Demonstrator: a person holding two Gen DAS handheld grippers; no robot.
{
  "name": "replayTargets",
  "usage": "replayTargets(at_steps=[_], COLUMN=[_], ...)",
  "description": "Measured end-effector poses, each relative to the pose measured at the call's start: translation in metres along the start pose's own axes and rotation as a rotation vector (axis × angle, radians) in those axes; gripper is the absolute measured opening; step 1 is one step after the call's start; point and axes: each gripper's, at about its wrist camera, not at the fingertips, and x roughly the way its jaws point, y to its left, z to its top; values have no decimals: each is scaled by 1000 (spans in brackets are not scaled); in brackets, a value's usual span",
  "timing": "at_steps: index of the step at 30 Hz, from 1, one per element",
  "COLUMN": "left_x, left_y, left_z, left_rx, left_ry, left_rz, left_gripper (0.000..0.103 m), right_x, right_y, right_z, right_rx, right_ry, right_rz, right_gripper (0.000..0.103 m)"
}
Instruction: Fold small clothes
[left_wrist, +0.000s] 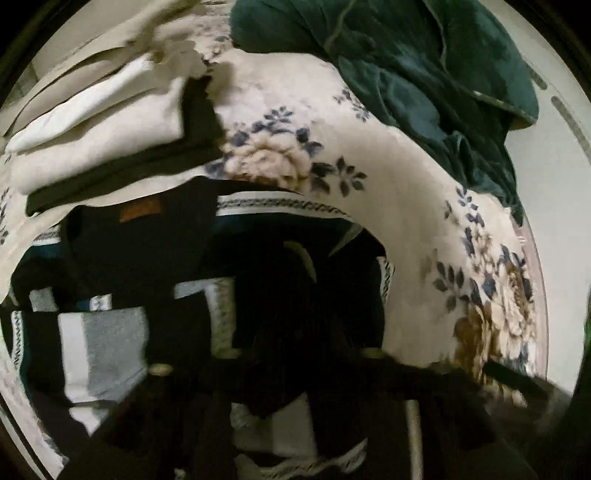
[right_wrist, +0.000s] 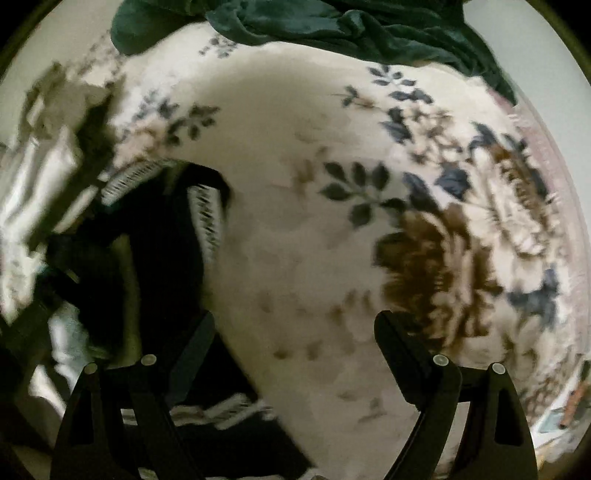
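Observation:
A pile of small dark clothes (left_wrist: 155, 258) with patterned white waistbands lies on a cream floral blanket (left_wrist: 369, 147). One piece has grey and white stripes (left_wrist: 107, 350). In the left wrist view black cloth (left_wrist: 295, 314) hangs right in front of the lens and hides my left gripper's fingers. In the right wrist view my right gripper (right_wrist: 295, 325) is open and empty above the floral blanket (right_wrist: 314, 221), just right of the dark clothes (right_wrist: 155, 251). A folded cream and black stack (left_wrist: 110, 136) lies at the far left.
A crumpled dark green blanket (left_wrist: 424, 74) lies at the back of the bed; it also shows in the right wrist view (right_wrist: 332, 26). A pale wall (left_wrist: 554, 166) borders the bed on the right.

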Motion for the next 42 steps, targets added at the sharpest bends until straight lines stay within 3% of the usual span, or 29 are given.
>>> replayTargets(at_steps=[1, 3, 4, 9, 13, 15, 16, 17, 20, 23, 26, 29, 33, 37, 40, 42], left_x=[-10, -45, -56, -104, -93, -86, -84, -84, -84, -78, -62, -32, 16, 3, -30, -34], left_y=[13, 53, 73, 189, 253, 273, 277, 281, 284, 286, 283, 285, 299, 304, 287, 273], left_z=[-5, -17, -21, -61, -91, -105, -110, -114, -116, -101, -76, -50, -29, -22, -27, -34], left_rx=[-16, -79, -111, -329, -465, -521, -540, -556, -587, -590, -572, -525, -443, -429, -419, -383], left_ry=[-17, -65, -82, -120, -36, -10, -7, -9, -16, -25, -20, 11, 106, 91, 39, 41], left_rz=[4, 39, 71, 324, 449, 476, 485, 488, 470, 446, 404, 408, 440, 433, 395, 389], left_gripper=[48, 89, 94, 94, 94, 94, 94, 94, 94, 94, 94, 94, 96, 96, 96, 96], right_x=[-2, -8, -10, 8, 52, 80, 84, 80, 40, 15, 21, 36, 68, 58, 38, 44], right_y=[3, 12, 18, 67, 107, 127, 131, 136, 134, 116, 103, 90, 72, 62, 73, 84], right_z=[1, 7, 10, 23, 30, 30, 29, 28, 26, 25, 28, 31, 38, 40, 31, 24], right_rx=[9, 24, 24, -34, -77, -125, -144, -157, -159, -103, -97, -76, -32, 17, -38, -94], right_ry=[-2, 5, 7, 48, 137, 183, 191, 161, 43, 3, 19, 42, 172, 134, 52, 64], right_rz=[32, 130, 167, 263, 262, 217, 179, 136, 133, 126, 64, 2, 39, 48, 75, 67], right_gripper=[90, 90, 90, 90, 89, 68, 15, 7, 6, 6, 7, 7, 11, 53, 63, 66])
